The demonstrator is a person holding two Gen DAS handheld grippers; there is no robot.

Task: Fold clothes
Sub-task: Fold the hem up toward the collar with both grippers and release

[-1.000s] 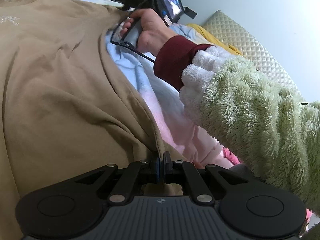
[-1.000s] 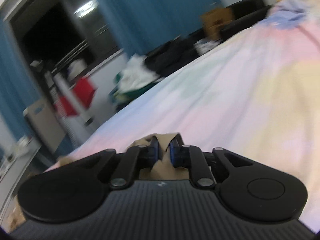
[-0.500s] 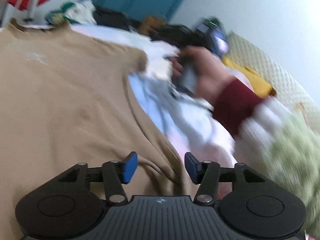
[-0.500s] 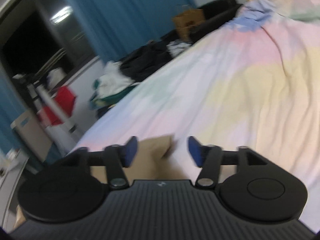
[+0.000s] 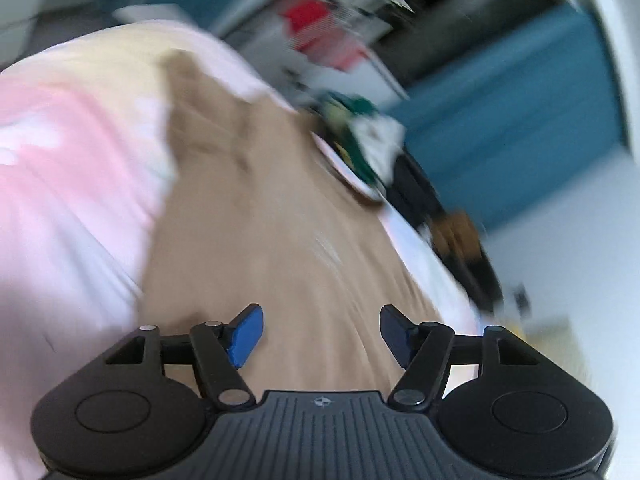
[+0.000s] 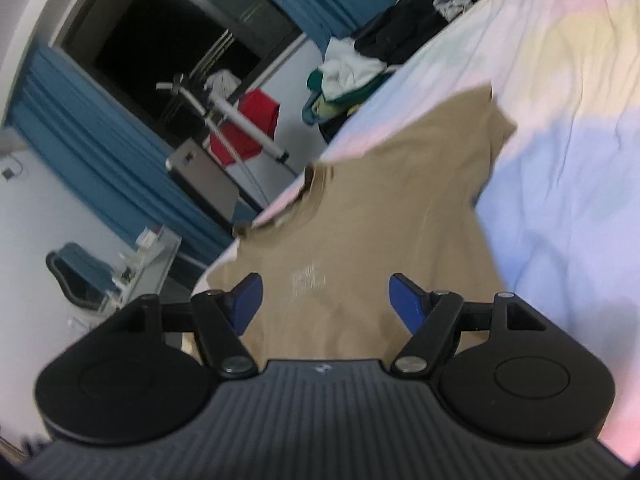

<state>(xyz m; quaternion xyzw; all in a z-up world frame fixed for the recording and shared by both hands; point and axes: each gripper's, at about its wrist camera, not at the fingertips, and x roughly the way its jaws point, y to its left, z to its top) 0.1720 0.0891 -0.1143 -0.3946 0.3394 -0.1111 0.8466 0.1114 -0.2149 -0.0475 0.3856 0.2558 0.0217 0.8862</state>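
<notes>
A tan T-shirt (image 6: 380,216) lies spread flat on the pastel bed sheet (image 6: 568,128), collar toward the bed's far edge, a small white print on its chest. It also shows, blurred, in the left wrist view (image 5: 272,240). My right gripper (image 6: 324,300) is open and empty, held above the shirt's lower body. My left gripper (image 5: 320,332) is open and empty above the shirt too. Neither gripper touches the cloth.
Beyond the bed's far edge lie heaps of clothes (image 6: 348,76), a drying rack with a red garment (image 6: 244,128), a grey box (image 6: 204,180) and blue curtains (image 6: 100,148). The pink part of the sheet (image 5: 68,184) lies left of the shirt.
Both grippers let go of the shirt, opened wide and pulled back. The left view has swung round fast and is blurred; the right hand is no longer in it.
</notes>
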